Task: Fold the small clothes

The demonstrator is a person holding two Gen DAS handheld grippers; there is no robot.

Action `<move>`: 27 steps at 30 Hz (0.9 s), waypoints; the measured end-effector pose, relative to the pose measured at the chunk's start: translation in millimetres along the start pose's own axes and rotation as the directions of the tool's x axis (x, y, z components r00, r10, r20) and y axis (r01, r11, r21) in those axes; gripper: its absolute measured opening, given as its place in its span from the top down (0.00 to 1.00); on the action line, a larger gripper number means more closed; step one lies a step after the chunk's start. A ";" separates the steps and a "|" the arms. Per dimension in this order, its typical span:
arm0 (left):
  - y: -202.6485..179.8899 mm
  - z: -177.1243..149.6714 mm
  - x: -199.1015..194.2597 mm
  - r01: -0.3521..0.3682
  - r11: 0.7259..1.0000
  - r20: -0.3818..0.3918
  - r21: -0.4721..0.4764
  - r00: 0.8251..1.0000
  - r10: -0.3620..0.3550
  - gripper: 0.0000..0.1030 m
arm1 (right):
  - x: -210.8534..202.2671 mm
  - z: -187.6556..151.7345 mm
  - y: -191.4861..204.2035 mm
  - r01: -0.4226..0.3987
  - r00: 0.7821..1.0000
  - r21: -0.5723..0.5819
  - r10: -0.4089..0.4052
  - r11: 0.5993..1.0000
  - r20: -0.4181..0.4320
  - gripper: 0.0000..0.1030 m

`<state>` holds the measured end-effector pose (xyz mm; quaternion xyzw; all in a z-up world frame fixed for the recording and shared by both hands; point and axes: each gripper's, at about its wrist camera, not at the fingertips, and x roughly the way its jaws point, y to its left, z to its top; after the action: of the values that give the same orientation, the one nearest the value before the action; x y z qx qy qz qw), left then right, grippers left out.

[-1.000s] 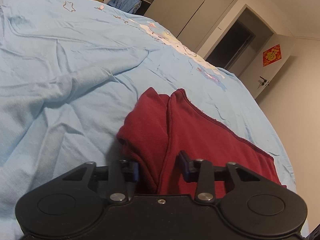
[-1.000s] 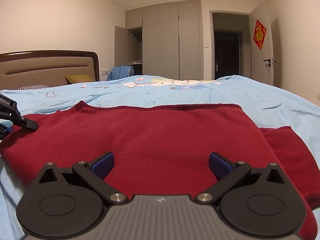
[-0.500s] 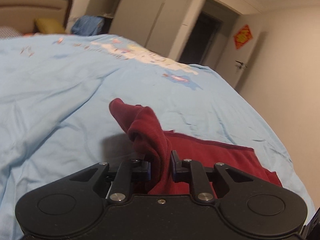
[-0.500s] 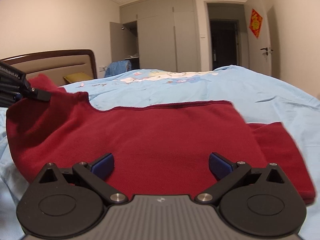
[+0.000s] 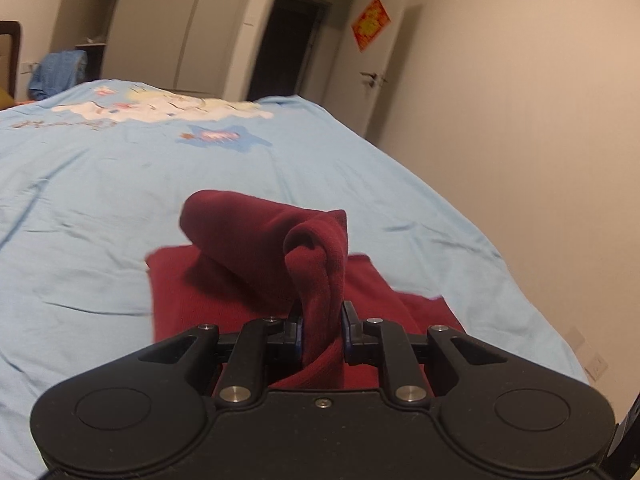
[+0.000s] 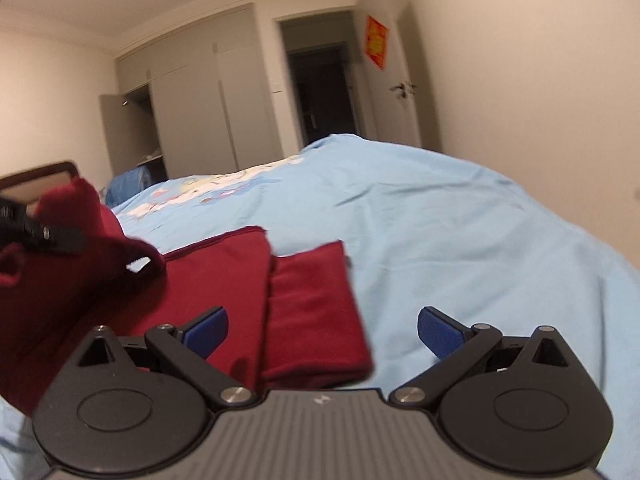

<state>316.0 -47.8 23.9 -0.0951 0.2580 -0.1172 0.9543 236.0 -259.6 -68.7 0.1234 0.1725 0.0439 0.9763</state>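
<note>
A dark red knit garment point(image 5: 248, 264) lies on the light blue bedspread point(image 5: 100, 184). My left gripper point(image 5: 322, 326) is shut on a bunched edge of it, lifted off the bed and carried over the flat part. In the right wrist view the same garment point(image 6: 224, 280) spreads flat ahead, its sleeve point(image 6: 316, 312) lying beside the body. The lifted edge and the left gripper point(image 6: 44, 236) show at the far left. My right gripper point(image 6: 322, 330) hangs open just above the sleeve, nothing between its blue pads point(image 6: 436, 330).
The bedspread point(image 6: 460, 240) runs to the bed's right edge near a beige wall point(image 5: 520, 120). Grey wardrobes point(image 6: 192, 120) and a dark doorway point(image 6: 320, 92) stand beyond the bed. A wooden headboard point(image 6: 38, 174) and blue clothing point(image 5: 56, 72) sit at the far left.
My left gripper closed on the garment's left edge, raised it and swung it rightward over the flat part. My right gripper stayed open and shifted right, towards the sleeve.
</note>
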 end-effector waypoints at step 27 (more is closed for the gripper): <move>-12.6 -59.2 -39.7 0.062 0.980 -0.004 0.189 0.998 -0.063 0.09 | 4.9 -23.9 -14.0 -0.010 1.000 0.038 0.010 0.999 -0.020 0.00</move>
<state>250.0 -56.2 -4.6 -0.0123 0.2418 -0.1710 0.9551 232.9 -267.1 -95.6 0.1424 0.1826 0.0467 0.9717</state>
